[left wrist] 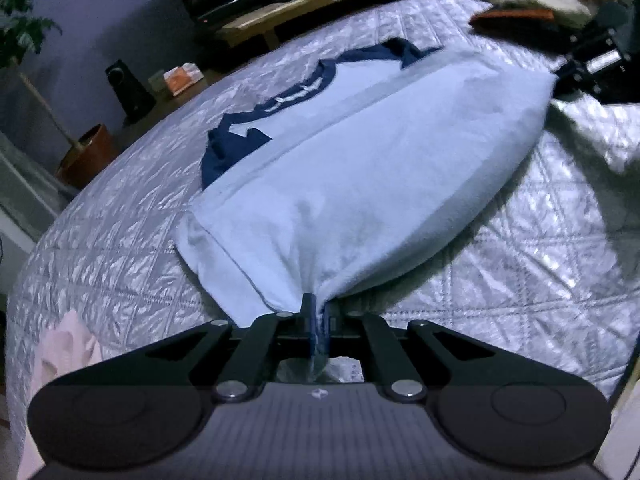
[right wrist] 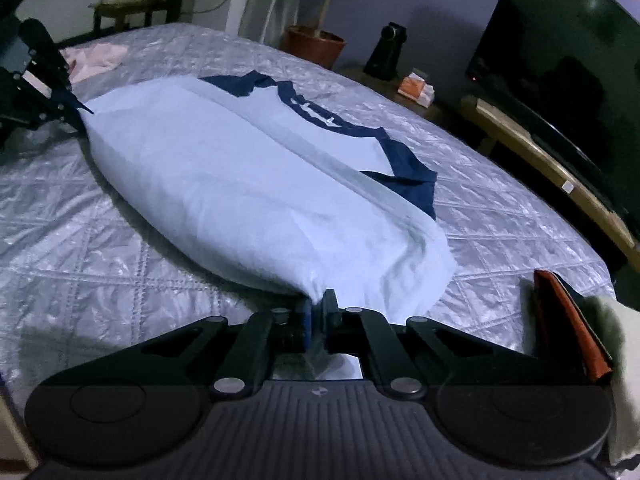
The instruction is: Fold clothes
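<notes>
A light blue T-shirt [left wrist: 360, 168] with navy collar and sleeves lies on a quilted silver bedspread [left wrist: 120, 240]. Its lower half is lifted and stretched between both grippers, sagging over the collar half. My left gripper [left wrist: 316, 312] is shut on one bottom corner of the shirt. My right gripper [right wrist: 318, 308] is shut on the other corner of the shirt [right wrist: 248, 184]. The right gripper shows in the left wrist view [left wrist: 568, 70], and the left gripper shows in the right wrist view [right wrist: 76, 104].
A pink garment [left wrist: 68, 344] lies at the bed's near-left edge. Folded orange and cream clothes [right wrist: 576, 316] sit at the bed's edge. A wooden TV bench [right wrist: 552, 172], a TV [right wrist: 560, 40], a speaker [left wrist: 128, 88] and a potted plant [left wrist: 88, 152] stand beyond the bed.
</notes>
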A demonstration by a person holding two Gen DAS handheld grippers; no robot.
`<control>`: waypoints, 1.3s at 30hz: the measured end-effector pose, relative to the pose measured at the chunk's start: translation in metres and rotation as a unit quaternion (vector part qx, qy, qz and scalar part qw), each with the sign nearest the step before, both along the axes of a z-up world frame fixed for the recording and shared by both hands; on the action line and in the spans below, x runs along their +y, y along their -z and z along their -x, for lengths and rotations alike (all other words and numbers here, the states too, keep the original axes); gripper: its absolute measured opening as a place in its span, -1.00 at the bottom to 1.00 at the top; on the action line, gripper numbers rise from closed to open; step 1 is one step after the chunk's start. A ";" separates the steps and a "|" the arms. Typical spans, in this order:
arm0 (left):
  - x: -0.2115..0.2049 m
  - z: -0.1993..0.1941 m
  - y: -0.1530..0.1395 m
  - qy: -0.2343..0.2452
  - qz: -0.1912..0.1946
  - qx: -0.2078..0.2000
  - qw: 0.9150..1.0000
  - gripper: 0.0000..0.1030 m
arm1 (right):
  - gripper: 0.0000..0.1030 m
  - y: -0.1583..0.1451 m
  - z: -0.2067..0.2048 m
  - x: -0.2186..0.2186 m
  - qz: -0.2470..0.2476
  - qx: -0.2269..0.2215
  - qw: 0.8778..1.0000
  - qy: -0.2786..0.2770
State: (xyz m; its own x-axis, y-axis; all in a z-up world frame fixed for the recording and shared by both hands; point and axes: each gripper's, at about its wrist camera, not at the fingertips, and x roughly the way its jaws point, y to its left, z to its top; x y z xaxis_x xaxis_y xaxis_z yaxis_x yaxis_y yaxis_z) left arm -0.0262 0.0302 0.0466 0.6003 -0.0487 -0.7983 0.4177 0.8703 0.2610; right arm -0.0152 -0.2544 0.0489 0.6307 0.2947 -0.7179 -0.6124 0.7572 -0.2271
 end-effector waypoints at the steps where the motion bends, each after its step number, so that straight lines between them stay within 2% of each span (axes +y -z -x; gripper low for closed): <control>1: 0.001 0.002 -0.004 -0.007 0.009 0.004 1.000 -0.94 | -0.90 -0.003 0.001 -0.001 -0.002 0.002 1.000 -0.003; 6: 0.010 0.022 -0.033 -0.037 0.054 0.009 0.998 -0.95 | -0.90 -0.025 0.023 -0.007 -0.019 0.008 1.000 -0.005; 12: 0.021 0.050 -0.066 -0.052 0.100 0.015 0.994 -0.94 | -0.90 -0.052 0.059 -0.012 -0.036 0.025 0.999 -0.006; 15: 0.030 0.051 -0.069 -0.071 0.137 0.035 0.987 -0.94 | -0.90 -0.058 0.069 -0.015 -0.043 0.034 0.998 -0.003; 19: 0.039 0.033 -0.075 -0.087 0.169 0.046 0.981 -0.94 | -0.90 -0.064 0.057 -0.014 -0.052 0.034 0.998 0.005; 23: 0.050 -0.013 -0.081 -0.106 0.194 0.053 0.974 -0.94 | -0.90 -0.073 0.019 -0.010 -0.056 0.030 0.998 0.009; 26: 0.059 -0.059 -0.084 -0.124 0.210 0.054 0.968 -0.94 | -0.90 -0.077 -0.025 -0.007 -0.058 0.032 0.998 0.015; 30: 0.062 -0.112 -0.071 -0.145 0.216 0.057 0.964 -0.93 | -0.90 -0.065 -0.089 -0.001 -0.058 0.040 0.997 0.031; 33: 0.060 -0.141 -0.047 -0.162 0.202 0.068 0.964 -0.92 | -0.88 -0.037 -0.133 0.006 -0.054 0.073 0.995 0.052; 36: 0.065 -0.155 -0.021 -0.189 0.204 0.080 0.957 -0.85 | -0.67 -0.008 -0.160 0.010 -0.042 0.086 0.992 0.084; 38: 0.072 -0.159 -0.008 -0.210 0.214 0.083 0.950 -0.73 | -0.37 0.004 -0.166 0.007 -0.048 0.078 0.989 0.116; 39: 0.076 -0.160 -0.005 -0.218 0.218 0.081 0.948 -0.63 | -0.28 0.007 -0.167 0.005 -0.048 0.067 0.988 0.129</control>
State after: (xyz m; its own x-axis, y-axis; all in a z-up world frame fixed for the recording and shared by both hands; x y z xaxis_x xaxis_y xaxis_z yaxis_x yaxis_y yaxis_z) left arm 0.1333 0.1059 0.0515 0.5103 -0.1709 -0.8428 -0.0018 0.9798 -0.1998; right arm 0.1518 -0.2491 0.0420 0.5953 0.2068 -0.7764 -0.4152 0.9065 -0.0768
